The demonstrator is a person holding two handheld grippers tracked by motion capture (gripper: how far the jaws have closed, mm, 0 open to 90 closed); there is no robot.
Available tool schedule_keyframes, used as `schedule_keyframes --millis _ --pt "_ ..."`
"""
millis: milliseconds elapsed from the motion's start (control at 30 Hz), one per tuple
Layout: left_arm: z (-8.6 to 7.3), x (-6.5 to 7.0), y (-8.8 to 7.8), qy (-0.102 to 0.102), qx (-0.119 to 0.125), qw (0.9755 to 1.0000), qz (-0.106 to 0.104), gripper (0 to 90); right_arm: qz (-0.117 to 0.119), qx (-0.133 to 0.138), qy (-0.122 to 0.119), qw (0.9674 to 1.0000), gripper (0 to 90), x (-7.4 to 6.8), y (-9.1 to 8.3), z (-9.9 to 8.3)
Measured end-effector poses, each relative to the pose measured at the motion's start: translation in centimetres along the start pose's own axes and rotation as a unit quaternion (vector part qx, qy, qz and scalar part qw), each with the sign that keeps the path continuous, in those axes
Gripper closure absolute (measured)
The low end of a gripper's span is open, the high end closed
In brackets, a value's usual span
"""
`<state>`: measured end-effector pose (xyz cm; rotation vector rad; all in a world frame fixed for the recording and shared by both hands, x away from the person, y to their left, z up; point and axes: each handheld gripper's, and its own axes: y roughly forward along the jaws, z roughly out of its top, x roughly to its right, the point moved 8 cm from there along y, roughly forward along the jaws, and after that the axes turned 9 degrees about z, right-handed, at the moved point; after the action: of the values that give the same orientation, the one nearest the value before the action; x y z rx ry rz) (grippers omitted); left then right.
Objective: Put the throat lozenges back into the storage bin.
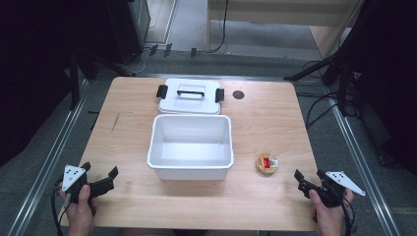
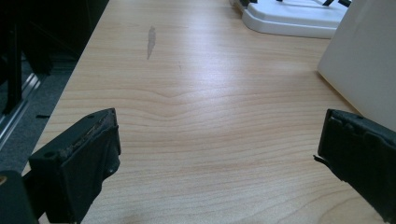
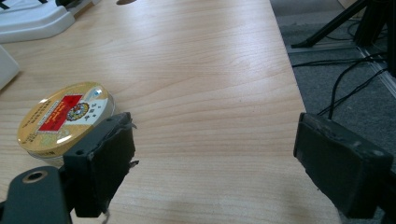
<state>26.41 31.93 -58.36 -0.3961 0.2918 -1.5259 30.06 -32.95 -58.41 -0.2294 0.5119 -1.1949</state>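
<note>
A white open box (image 1: pixel 191 142) stands at the table's middle, and its wall (image 2: pixel 364 60) shows at the right of the left gripper view. Behind it lies the white lid (image 1: pixel 190 96) with a black handle and black clips. A small round gold tin (image 1: pixel 267 164) with a red label rests to the box's right; it sits just past the left jaw in the right gripper view (image 3: pixel 65 116). My left gripper (image 1: pixel 101 176) is open near the front left corner, with bare wood between its jaws (image 2: pixel 219 154). My right gripper (image 1: pixel 310 178) is open near the front right, empty (image 3: pixel 215 158).
The wooden table (image 1: pixel 265 123) has a dark round hole (image 1: pixel 238 95) at the back right and a grey scuff (image 2: pixel 151 41) at the left. Black stands and cables (image 1: pixel 334 93) flank the table on the floor. The right table edge (image 3: pixel 292 88) runs close to my right gripper.
</note>
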Motion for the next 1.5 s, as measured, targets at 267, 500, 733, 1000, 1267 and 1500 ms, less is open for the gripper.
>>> schedule_keyframes --millis 267,500,733,1000,1267,1500 --pt "0.0 0.1 0.1 0.005 0.003 1.0 0.007 0.0 0.017 -0.024 0.001 0.9996 13.5 -0.5 0.2 -0.1" --pt "0.0 0.1 0.1 0.003 0.004 0.9999 0.009 0.0 0.018 -0.055 -0.009 0.9983 13.5 -1.7 0.1 0.9" --pt "0.0 0.0 0.2 -0.001 0.002 1.0 0.009 0.0 0.032 -0.168 -0.037 0.9845 13.6 -3.8 1.0 1.5" --pt "0.1 -0.2 0.3 -0.009 0.001 0.9999 0.006 0.0 0.026 -0.282 -0.062 0.9569 13.7 -5.1 1.8 2.0" --pt "0.0 0.2 0.3 0.006 -0.002 1.0 0.002 0.0 0.018 -0.352 -0.104 0.93 13.5 -6.6 2.8 2.5" --pt "0.0 0.2 0.3 0.006 -0.002 1.0 0.002 0.0 0.042 -0.408 -0.108 0.9057 13.3 -8.2 3.6 2.6"
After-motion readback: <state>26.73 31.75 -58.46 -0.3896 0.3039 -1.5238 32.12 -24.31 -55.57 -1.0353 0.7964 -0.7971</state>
